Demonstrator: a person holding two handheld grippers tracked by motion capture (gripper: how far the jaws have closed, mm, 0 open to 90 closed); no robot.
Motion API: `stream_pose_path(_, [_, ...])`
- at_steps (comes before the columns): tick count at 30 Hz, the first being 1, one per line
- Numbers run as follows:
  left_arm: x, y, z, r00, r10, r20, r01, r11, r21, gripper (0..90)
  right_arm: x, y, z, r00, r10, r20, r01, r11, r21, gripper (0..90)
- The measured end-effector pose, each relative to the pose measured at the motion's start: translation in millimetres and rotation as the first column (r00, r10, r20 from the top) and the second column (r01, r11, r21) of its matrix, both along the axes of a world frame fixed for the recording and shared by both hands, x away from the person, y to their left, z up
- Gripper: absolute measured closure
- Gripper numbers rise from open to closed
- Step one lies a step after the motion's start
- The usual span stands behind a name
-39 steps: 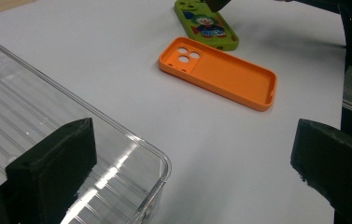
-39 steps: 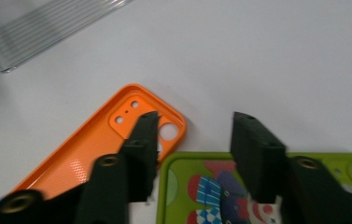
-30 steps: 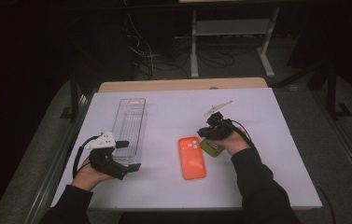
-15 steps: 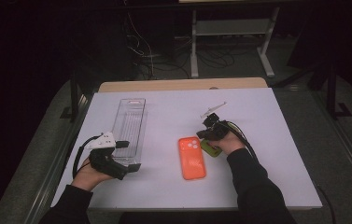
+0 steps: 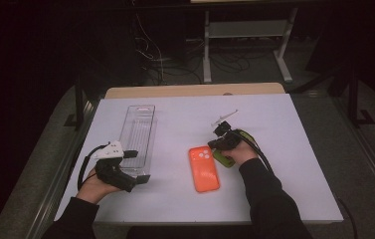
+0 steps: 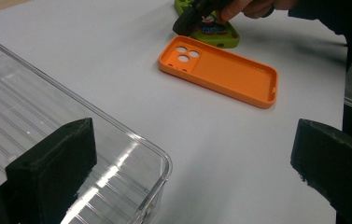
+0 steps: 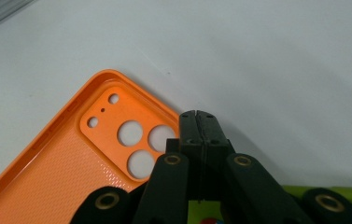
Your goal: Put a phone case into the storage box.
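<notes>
My right gripper point(image 7: 195, 116) has its jaws pressed together, empty, at the camera-cutout corner of the orange phone case point(image 5: 204, 168), which lies inside-up on bare white table point(image 5: 274, 124) with a green case point(image 5: 223, 158) just beside it. My left gripper point(image 5: 138, 167), jaws wide, hovers at the clear ribbed plastic tray point(image 5: 138, 132)'s near corner.

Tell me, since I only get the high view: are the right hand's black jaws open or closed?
Observer: Closed. The right gripper view shows the right gripper with its jaws pressed together and nothing between them.
Operator: What's the green thing under it?
Observer: A green phone case with a colourful picture on it.
Operator: And the other hand's tool?
Observer: The left gripper is wide open, with one jaw above the clear tray.
</notes>
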State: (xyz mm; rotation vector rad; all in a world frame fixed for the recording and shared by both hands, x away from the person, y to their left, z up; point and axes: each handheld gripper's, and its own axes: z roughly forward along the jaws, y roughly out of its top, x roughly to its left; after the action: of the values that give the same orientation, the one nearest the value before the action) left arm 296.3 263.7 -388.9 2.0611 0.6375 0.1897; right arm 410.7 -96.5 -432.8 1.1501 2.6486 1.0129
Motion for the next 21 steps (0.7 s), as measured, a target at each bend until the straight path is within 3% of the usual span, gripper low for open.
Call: stream_pose_path(21, [0.4,-0.5,-0.6,1.0,-0.002,0.001,0.002,1.0,0.0,0.0,-2.4,38.6,0.8,0.9955,0.095,0.006,-0.095,0.995,0.008,88.1])
